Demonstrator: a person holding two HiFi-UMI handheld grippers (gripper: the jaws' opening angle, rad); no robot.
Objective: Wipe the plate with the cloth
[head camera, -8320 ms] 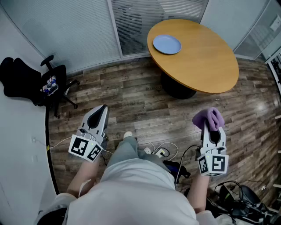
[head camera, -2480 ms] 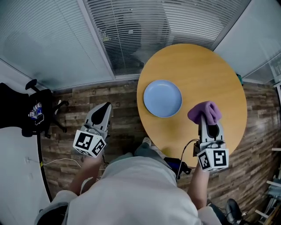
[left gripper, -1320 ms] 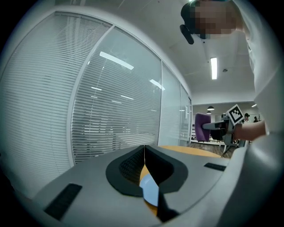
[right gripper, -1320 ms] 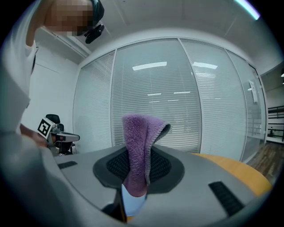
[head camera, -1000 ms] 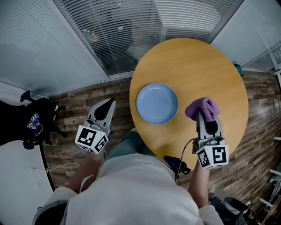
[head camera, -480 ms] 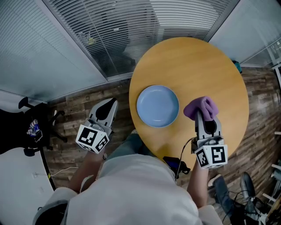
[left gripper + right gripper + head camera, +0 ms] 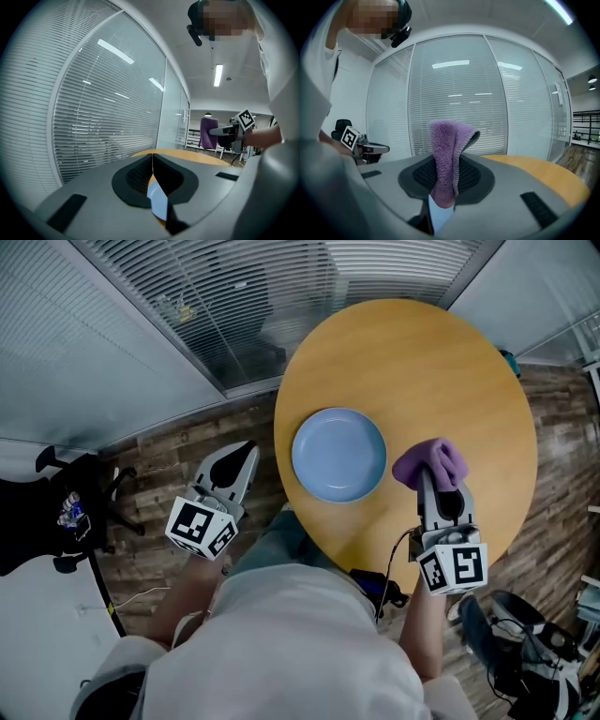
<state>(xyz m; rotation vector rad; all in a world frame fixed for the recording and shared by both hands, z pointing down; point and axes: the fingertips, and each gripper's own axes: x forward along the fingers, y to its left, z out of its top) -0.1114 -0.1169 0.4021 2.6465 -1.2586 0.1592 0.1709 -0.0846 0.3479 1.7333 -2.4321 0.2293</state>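
Observation:
A light blue plate [image 7: 338,454] lies on the round wooden table [image 7: 441,371], near its left edge. My right gripper [image 7: 428,474] hovers just right of the plate, shut on a purple cloth [image 7: 430,462] that bunches up above its jaws. In the right gripper view the cloth [image 7: 446,159] stands folded between the jaws. My left gripper [image 7: 247,452] is off the table's left side above the floor, jaws shut with nothing in them; in the left gripper view a sliver of the plate [image 7: 157,203] shows below its closed jaws, and the cloth [image 7: 207,133] hangs at the far right.
Window blinds [image 7: 253,296] run behind the table. A black office chair [image 7: 66,512] stands at the far left on the wood floor [image 7: 150,474]. Cables and dark gear [image 7: 525,652] lie on the floor at the lower right. A person's torso fills the bottom of the head view.
Over the earlier frames the person walked up to the table. In the last second the right gripper with the cloth has stayed beside the plate, and the left gripper edged slightly toward the table.

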